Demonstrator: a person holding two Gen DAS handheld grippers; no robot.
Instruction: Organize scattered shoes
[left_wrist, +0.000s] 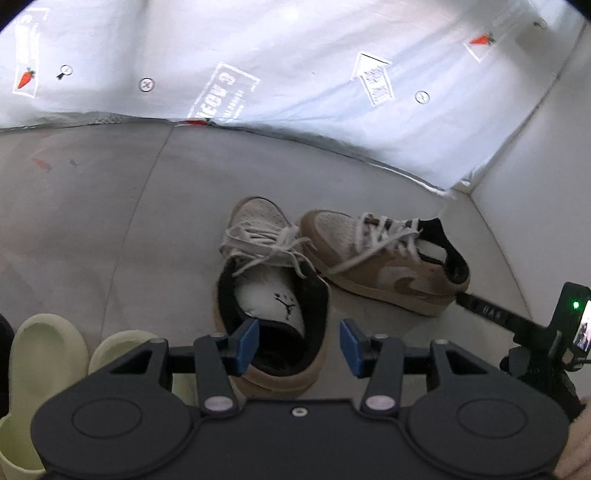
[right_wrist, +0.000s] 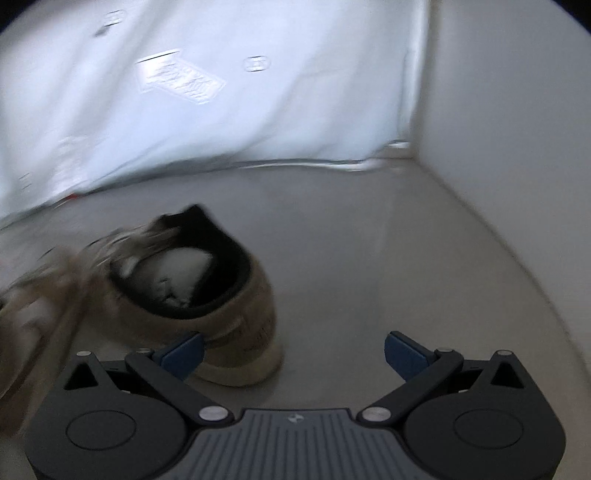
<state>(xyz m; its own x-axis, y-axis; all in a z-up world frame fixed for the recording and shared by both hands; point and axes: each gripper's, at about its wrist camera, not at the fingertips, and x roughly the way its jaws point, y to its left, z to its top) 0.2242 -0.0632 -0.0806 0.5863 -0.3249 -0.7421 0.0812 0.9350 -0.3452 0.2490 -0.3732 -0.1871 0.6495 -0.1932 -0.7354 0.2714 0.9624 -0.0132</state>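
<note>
Two tan-and-white sneakers lie on the grey floor. The near sneaker points away, its black-lined heel toward me. My left gripper is open and straddles the right side of that heel collar: one blue pad is inside the opening, the other is just outside. The second sneaker lies side-on to the right. The right gripper's finger reaches its heel. In the blurred right wrist view this sneaker shows its heel, and my right gripper is wide open, its left pad against the heel.
A pair of pale green slides stands at the lower left beside the near sneaker. A silvery printed sheet covers the back wall. A white wall closes the right side and forms a corner. A hand shows at the lower right.
</note>
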